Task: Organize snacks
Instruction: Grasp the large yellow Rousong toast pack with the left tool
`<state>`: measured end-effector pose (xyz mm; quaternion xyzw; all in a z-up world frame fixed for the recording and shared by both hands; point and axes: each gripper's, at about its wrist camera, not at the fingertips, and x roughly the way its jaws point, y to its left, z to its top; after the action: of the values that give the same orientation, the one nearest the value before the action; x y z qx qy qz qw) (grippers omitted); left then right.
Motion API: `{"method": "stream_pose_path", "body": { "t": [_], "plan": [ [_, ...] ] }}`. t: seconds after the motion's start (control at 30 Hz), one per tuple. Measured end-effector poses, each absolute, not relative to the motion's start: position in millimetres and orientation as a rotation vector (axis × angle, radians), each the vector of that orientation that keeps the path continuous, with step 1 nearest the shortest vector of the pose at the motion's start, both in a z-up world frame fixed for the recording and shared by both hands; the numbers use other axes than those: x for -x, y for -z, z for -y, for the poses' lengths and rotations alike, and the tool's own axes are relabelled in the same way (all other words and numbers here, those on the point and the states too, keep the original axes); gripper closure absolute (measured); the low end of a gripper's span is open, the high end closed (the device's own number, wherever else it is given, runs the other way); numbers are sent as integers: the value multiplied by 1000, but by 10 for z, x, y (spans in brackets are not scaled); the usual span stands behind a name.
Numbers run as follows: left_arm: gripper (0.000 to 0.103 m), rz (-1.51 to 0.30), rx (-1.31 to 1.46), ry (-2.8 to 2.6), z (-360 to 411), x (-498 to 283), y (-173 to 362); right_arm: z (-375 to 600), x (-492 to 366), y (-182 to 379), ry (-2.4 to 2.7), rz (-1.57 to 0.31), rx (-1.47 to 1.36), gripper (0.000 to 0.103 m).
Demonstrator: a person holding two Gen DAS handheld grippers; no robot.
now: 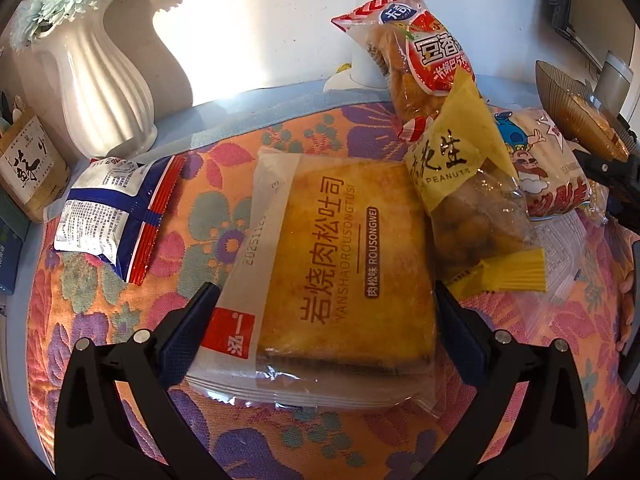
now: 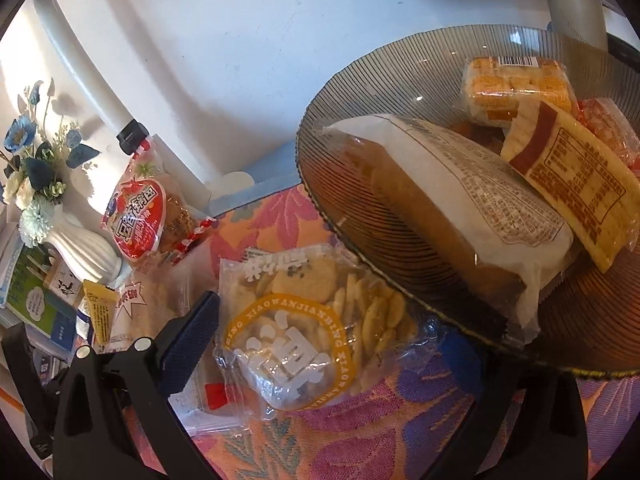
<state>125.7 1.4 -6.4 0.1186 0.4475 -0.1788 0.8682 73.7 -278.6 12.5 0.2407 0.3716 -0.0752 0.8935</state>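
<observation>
Left tool (image 1: 320, 316) spread wide, one pad either side of a clear-wrapped toast pack (image 1: 332, 276), near the wrapper but not seen to squeeze it. Pack lying flat on the floral cloth (image 1: 100, 332) of the worktop, directly ahead of the left tool, long axis running near to far between the pads. Printed on it: "YANSHAOROUSONGTUSI", "ROUSONGWEI", a date code "2025112…", a red square logo at the near left corner. Overlapping its far right corner, a yellow peanut bag (image 1: 472, 196) marked "PEANUTS", slanting from far left to near right. Beyond that, a red rice-cracker packet (image 1: 416, 52) propped upright; at far right a cartoon-printed packet (image 1: 548, 168). A blue, white and red packet (image 1: 116, 208) well apart on the left, a white ribbed vase (image 1: 100, 92) behind it.

Right tool (image 2: 320, 340) also spread, only its left finger (image 2: 188, 340) clearly visible, the other hidden under a dark ribbed plate (image 2: 360, 120). Just ahead of that finger, a clear mixed-cracker bag (image 2: 304, 332) reading "XIAOWANJIANBING", on the cloth, its right edge tucked under the plate rim. Plate already holding a white-wrapped loaf (image 2: 452, 200), a yellow packet (image 2: 572, 184) with a nutrition table, and a barcoded cake pack (image 2: 516, 84).

Probably the toast pack next to be clamped and carried right toward the plate; left tool clearly the nearer
</observation>
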Motion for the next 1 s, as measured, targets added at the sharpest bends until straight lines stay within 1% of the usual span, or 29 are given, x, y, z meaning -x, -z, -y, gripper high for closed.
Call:
{"method": "stream_pose_path", "body": {
  "t": [0.3,0.33,0.37,0.43,0.47,0.57,0.83,1.0],
  "plan": [
    [3,-934,-250,372,-17,-1230,58,2735,-744,-153,141,-751,-482,5],
    [3,-930,-249,371,-17,-1217,52,2767,-692,-161,133,-740,-481,8],
    [4,-925,-248,371,-15,-1203,47,2758,-676,-175,125,-729,-477,14],
    [22,-895,-240,376,-27,-1154,6,2727,-644,-205,110,-710,-469,18],
    [22,-883,-241,373,-26,-1135,-9,2714,-639,-224,101,-699,-464,20],
    [23,-874,-236,368,-30,-1116,-25,2683,-598,-258,68,-678,-443,22],
    [24,-801,-146,309,-226,-1061,-160,2669,-465,-381,28,-589,-432,23],
    [24,-733,-108,265,-319,-988,-259,2527,-310,-527,5,-498,-341,23]
  ]
}}
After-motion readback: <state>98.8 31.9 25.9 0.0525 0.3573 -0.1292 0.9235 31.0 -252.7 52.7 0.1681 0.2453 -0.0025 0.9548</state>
